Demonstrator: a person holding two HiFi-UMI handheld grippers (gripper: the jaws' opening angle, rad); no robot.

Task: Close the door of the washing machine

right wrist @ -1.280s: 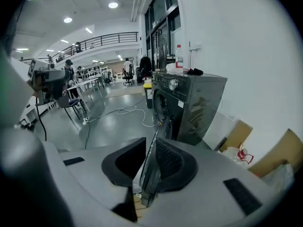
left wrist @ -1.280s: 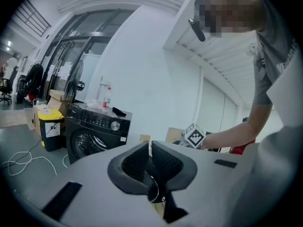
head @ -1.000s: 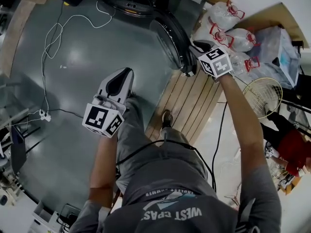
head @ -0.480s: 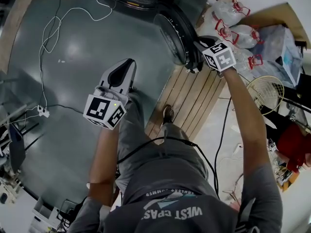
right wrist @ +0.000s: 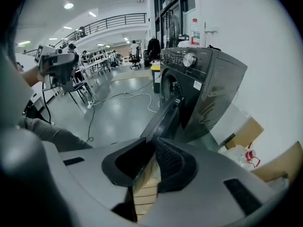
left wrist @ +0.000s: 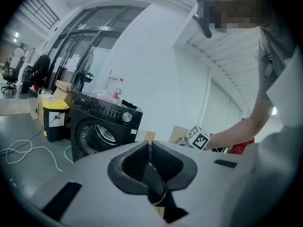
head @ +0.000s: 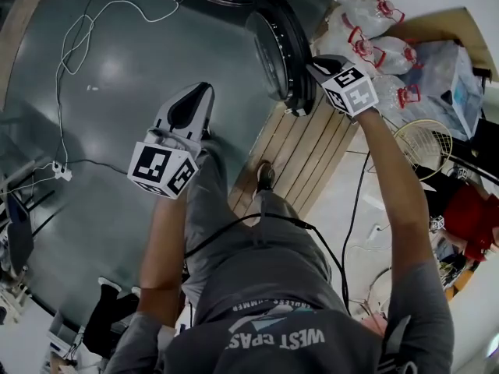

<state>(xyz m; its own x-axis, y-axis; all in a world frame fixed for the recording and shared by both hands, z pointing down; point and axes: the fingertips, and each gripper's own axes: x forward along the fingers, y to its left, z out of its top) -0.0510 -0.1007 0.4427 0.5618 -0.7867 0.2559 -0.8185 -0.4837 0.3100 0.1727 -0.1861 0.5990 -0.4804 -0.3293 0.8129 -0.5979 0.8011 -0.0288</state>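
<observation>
Both jaw pairs are pressed together: my left gripper (left wrist: 149, 148) is empty, and the open door (right wrist: 164, 118) edge sits right at my right gripper (right wrist: 154, 143) tips.

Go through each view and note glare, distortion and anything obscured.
Head view: fisheye bends the scene, and a soft glare patch sits on the floor. Left gripper view: black round vignette, a mosaic patch at upper right. Right gripper view: ceiling lights blow out, and the washing machine leans from distortion.
</observation>
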